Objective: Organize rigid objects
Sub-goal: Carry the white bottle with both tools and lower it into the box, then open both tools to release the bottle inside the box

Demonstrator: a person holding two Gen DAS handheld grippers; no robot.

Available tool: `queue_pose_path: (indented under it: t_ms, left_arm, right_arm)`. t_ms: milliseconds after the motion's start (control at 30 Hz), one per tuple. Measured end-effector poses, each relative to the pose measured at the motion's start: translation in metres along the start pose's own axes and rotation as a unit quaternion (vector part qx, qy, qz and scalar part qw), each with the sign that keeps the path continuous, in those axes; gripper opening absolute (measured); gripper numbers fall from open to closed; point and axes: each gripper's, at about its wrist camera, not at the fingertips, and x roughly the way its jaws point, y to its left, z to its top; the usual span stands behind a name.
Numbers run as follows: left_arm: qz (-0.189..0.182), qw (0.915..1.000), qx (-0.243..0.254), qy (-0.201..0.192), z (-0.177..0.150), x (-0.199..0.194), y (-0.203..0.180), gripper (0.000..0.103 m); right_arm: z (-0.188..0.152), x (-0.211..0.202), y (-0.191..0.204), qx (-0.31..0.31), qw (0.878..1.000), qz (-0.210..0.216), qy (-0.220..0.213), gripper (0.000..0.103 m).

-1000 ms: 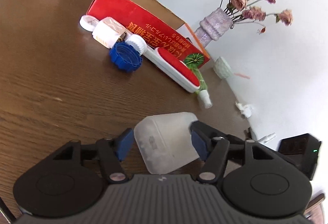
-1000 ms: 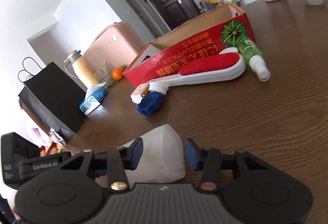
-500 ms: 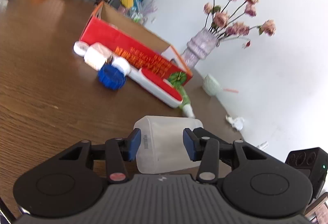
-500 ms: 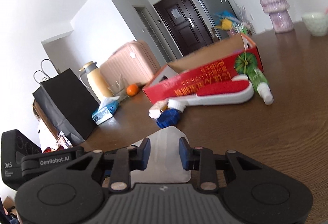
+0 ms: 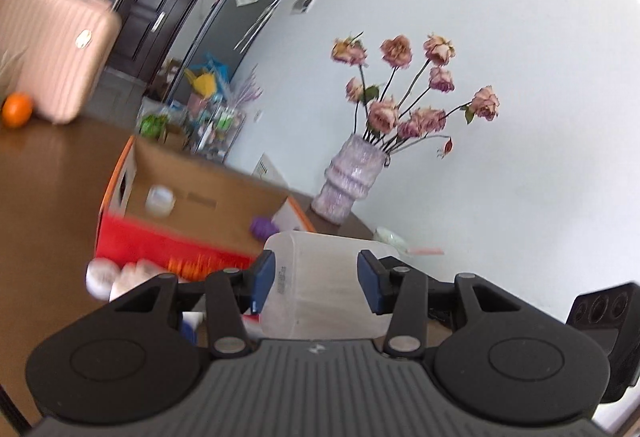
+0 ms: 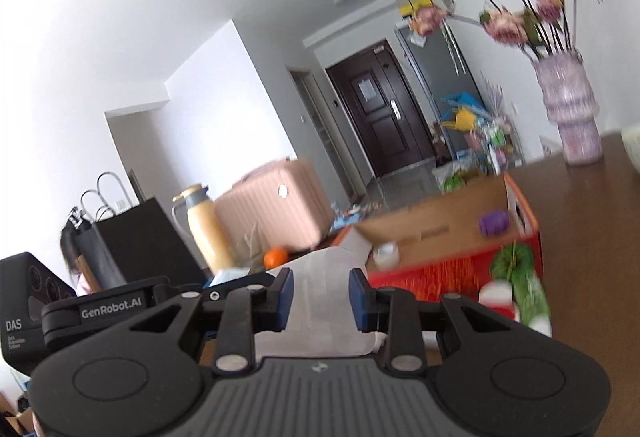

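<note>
A brown worktop [image 5: 52, 173] carries an open red cardboard box [image 5: 192, 197]. Above the worktop, the left hand-held gripper [image 5: 316, 279] is clamped on a translucent plastic container [image 5: 320, 277], while the right hand-held gripper [image 6: 320, 295] is clamped on the same container's [image 6: 320, 289] other end.

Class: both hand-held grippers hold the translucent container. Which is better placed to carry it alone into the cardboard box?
Left, probably: the left hand-held gripper spans the translucent container at its broad body, cardboard box just beyond. The right hand-held gripper pinches a narrower end.
</note>
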Motion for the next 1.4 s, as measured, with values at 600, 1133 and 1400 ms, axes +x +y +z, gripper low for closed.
queue_pose_path:
  t_ms: [600,1133,1400]
  left_arm:
    - [0.060,0.9865,-0.072,0.134,0.109,0.276,0.138,0.042]
    - [0.113,0.9806,0.005,0.160,0.112,0.278,0.139,0.074]
    - [0.158,0.9745,0.126,0.097,0.126,0.199,0.074,0.091]
  right_arm:
    - [0.111,0.268,-0.127,0.035,0.992,-0.091,0.081,0.028]
    - [0.103,0.311,-0.156,-0.003,0.976,-0.162,0.144,0.068]
    - [0.143,0.237,-0.128,-0.044,0.978,-0.163,0.121,0.076]
